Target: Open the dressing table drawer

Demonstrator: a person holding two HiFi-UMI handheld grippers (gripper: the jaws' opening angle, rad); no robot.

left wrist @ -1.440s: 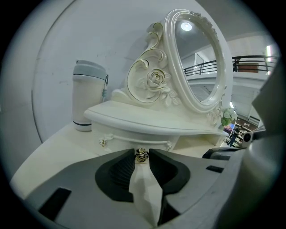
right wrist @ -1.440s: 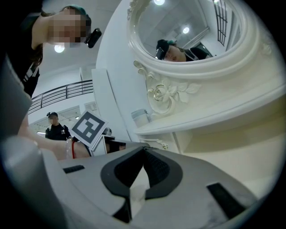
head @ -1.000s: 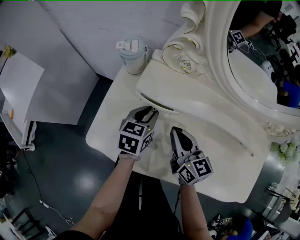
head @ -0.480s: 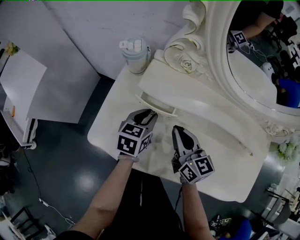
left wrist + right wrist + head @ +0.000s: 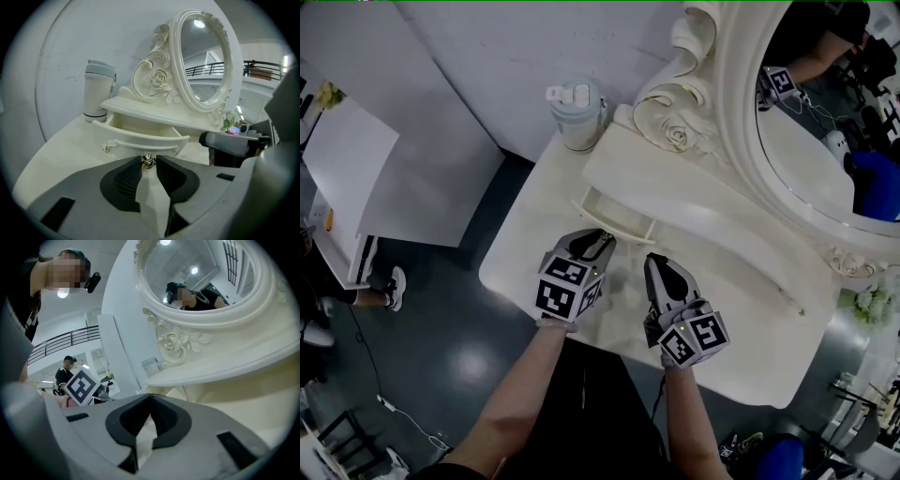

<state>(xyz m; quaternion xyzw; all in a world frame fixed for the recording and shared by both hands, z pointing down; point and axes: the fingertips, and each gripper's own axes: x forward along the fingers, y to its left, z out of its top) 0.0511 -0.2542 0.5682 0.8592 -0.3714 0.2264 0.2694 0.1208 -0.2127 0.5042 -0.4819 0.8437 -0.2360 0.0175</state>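
Drawer (image 5: 614,204) is found partly out of dressing table (image 5: 530,239), at 12 o'clock of left gripper (image 5: 604,240), which is clamped narrowly on the knob (image 5: 148,161). Right gripper (image 5: 660,266), at 3 o'clock, is closed and empty. Pull judged midway; a straight draw toward 6 o'clock is called for.

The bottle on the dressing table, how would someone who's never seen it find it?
Find the white dressing table with the big oval mirror. At the mirror's left end, past the carved rose, a tall bottle stands upright at the tabletop's back corner, by the wall. It is the only pale greyish thing there, with a white lid. Everything around it is cream.
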